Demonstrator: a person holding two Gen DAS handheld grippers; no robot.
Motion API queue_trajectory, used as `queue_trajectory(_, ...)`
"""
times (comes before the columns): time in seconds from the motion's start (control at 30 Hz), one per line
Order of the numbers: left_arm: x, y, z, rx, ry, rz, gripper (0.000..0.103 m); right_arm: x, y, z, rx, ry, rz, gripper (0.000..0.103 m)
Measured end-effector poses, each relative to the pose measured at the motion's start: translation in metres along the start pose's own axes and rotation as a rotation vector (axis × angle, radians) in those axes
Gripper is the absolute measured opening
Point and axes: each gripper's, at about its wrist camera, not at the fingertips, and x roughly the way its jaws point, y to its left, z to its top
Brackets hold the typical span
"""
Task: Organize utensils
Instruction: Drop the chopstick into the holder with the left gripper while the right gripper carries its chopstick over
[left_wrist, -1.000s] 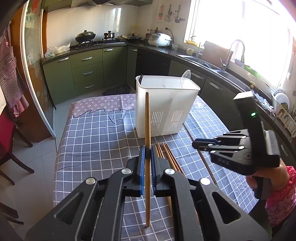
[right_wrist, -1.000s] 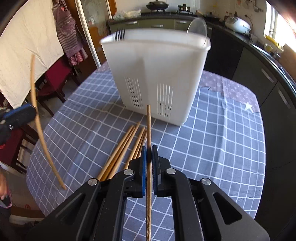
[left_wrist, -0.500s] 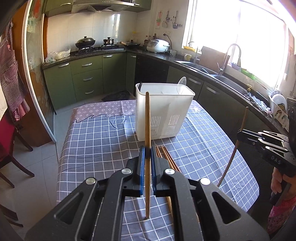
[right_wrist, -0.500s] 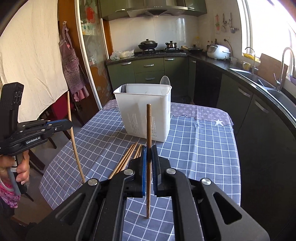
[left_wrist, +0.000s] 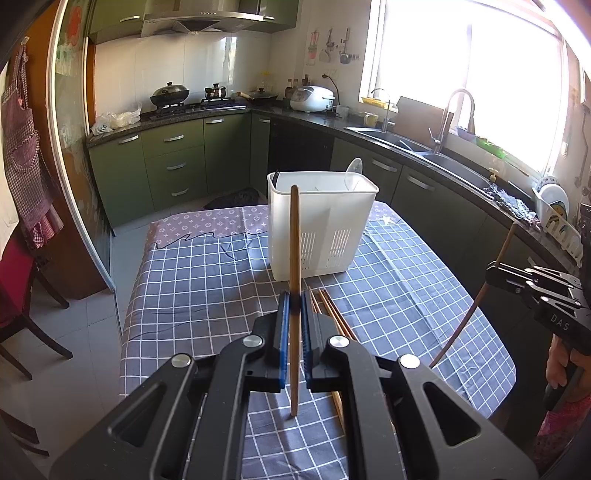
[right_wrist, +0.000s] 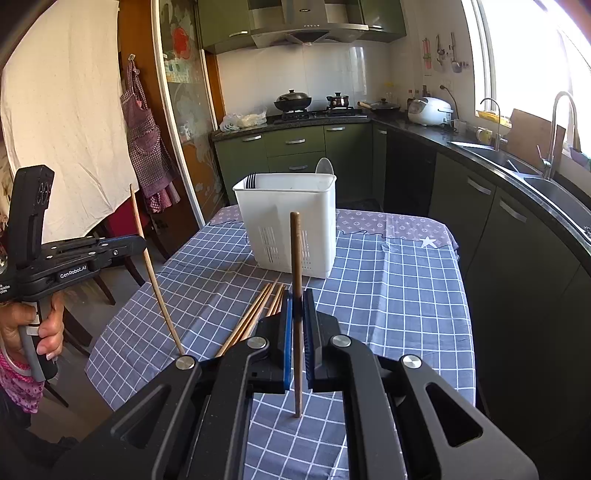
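Note:
My left gripper (left_wrist: 294, 301) is shut on a wooden chopstick (left_wrist: 294, 240) held upright. My right gripper (right_wrist: 297, 302) is shut on another wooden chopstick (right_wrist: 295, 251), also upright. Both grippers are raised above the near end of the table, well back from a white slotted utensil holder (left_wrist: 321, 229), which also shows in the right wrist view (right_wrist: 291, 221). A spoon (right_wrist: 324, 166) and dark fork tines (right_wrist: 251, 180) stand in it. Several loose chopsticks (right_wrist: 255, 314) lie on the checked tablecloth (right_wrist: 388, 295) in front of the holder. Each gripper shows in the other's view, the left (right_wrist: 142, 242) and the right (left_wrist: 493, 267).
The table sits in a kitchen with green cabinets (left_wrist: 173, 166) behind and a counter with a sink (left_wrist: 424, 147) along the right. A red chair (left_wrist: 18, 295) stands left of the table. A stove with pots (right_wrist: 310, 103) is at the back.
Both grippers have pulled back and up from the holder with their chopsticks. The holder looks smaller and farther away now, and more of the kitchen shows.

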Motion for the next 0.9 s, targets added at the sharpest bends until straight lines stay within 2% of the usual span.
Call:
queue_trajectory(0.6,-0.001,-0.002,0.015,0.008,-0.01,-0.019,0.006,0.002,-0.002,-0.001,-0.002,0.0,-0.001,0.006)
queue_trajectory(0.77,-0.002,-0.006,0.041,0.016,-0.031,-0.036,0.006,0.002,-0.001,-0.001,-0.003,0.001,0.003,0.006)
queue_trajectory(0.9,-0.007,-0.008,0.078,0.021,-0.084,-0.037,0.006,0.001,-0.002,-0.001,-0.001,0.001,0.004,0.006)
